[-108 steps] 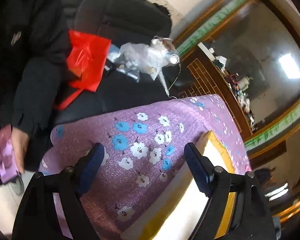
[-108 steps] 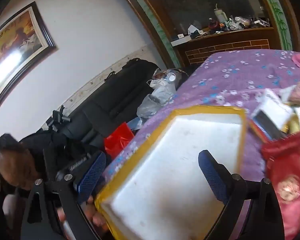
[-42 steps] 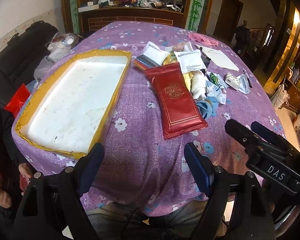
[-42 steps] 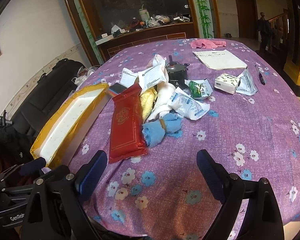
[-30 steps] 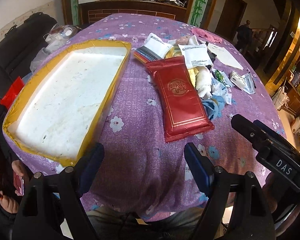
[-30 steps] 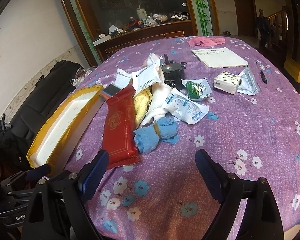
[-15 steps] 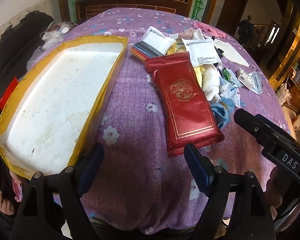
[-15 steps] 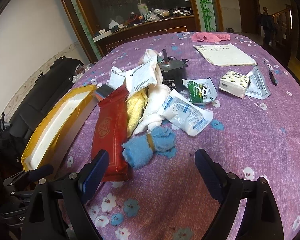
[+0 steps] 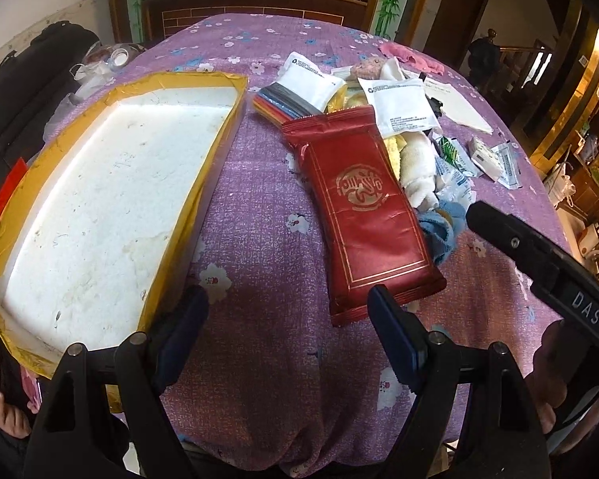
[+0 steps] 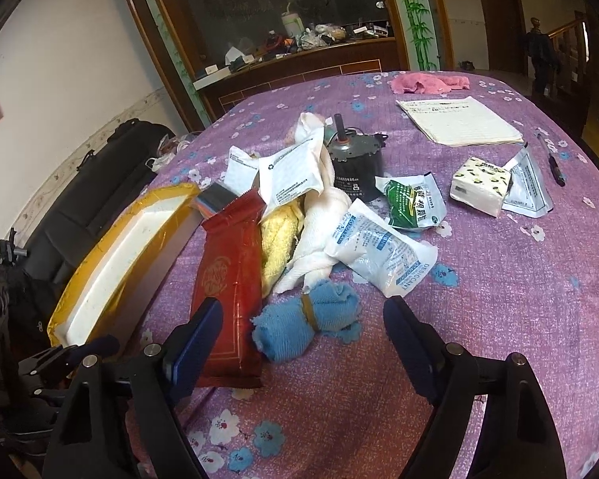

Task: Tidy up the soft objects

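A pile of soft things lies mid-table: a rolled blue towel (image 10: pixel 307 325), a white towel (image 10: pixel 319 227), a yellow towel (image 10: pixel 277 235), a red foil pouch (image 10: pixel 229 283) and white desiccant bags (image 10: pixel 379 249). My right gripper (image 10: pixel 301 337) is open, its tips either side of the blue towel, just short of it. My left gripper (image 9: pixel 287 327) is open and empty above the purple cloth, near the red pouch's (image 9: pixel 363 215) near end. A white foam tray with yellow taped rim (image 9: pixel 203 167) lies left of the pile.
A black motor (image 10: pixel 353 163), a green sachet (image 10: pixel 411 201), a tissue pack (image 10: pixel 481 189), a notepad (image 10: pixel 459 121), a pen (image 10: pixel 553 163) and a pink cloth (image 10: pixel 427 82) lie further back. A black sofa (image 10: pixel 88 199) stands left of the table.
Both grippers have swung from the sofa side to face the table, then moved forward and lower toward the pile. The right gripper has closed in on the blue towel. Both stay open.
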{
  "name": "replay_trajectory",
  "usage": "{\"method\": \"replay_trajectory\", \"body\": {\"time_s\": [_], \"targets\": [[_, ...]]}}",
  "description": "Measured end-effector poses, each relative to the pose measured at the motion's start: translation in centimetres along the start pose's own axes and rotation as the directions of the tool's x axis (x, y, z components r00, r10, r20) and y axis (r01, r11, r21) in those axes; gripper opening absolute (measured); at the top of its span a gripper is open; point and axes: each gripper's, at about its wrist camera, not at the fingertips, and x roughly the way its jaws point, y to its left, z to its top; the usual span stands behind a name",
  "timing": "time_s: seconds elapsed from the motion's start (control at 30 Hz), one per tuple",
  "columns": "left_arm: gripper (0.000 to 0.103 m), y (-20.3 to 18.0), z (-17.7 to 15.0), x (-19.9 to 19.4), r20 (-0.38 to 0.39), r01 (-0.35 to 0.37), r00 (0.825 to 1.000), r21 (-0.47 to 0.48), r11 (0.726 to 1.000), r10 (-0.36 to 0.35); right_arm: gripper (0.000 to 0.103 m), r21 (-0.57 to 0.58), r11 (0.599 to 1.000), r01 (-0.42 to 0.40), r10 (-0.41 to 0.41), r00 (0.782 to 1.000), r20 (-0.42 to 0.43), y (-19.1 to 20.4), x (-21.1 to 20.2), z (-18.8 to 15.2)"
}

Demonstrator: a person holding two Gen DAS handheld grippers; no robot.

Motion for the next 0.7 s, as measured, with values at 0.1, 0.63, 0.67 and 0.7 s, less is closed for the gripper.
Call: {"method": "replay_trajectory", "body": {"time_s": [0.1,0.63,0.67,0.7], "targets": [[0.082,0.0,0.2,-0.2,0.004,0.016,1.000,-0.003,1.000,-0.016,0.082,0.006,1.000,-0.004,0.004,1.000,-0.007,-0.2,-0.2,-0.2],[0.083,-4.2,6.1,7.9,-0.154,0.173,0.972,-0.036,0.984,-0.176,0.079,0.066,0.997,0.028,-0.023,0.996,-0.081,-2.7,1.1,0.4],[0.083,-4.7,6.0,7.8,-0.139,0.150,0.979,-0.004,0.989,-0.149,0.075,0.060,0.997,0.040,-0.035,0.996,-0.080,-2.6,1.0,0.5],[0.083,-5.2,5.8,7.9,-0.152,0.135,0.980,0.021,0.991,-0.131,0.073,0.052,0.997,0.060,-0.056,0.996,-0.076,-2.5,0.9,0.6]]}}
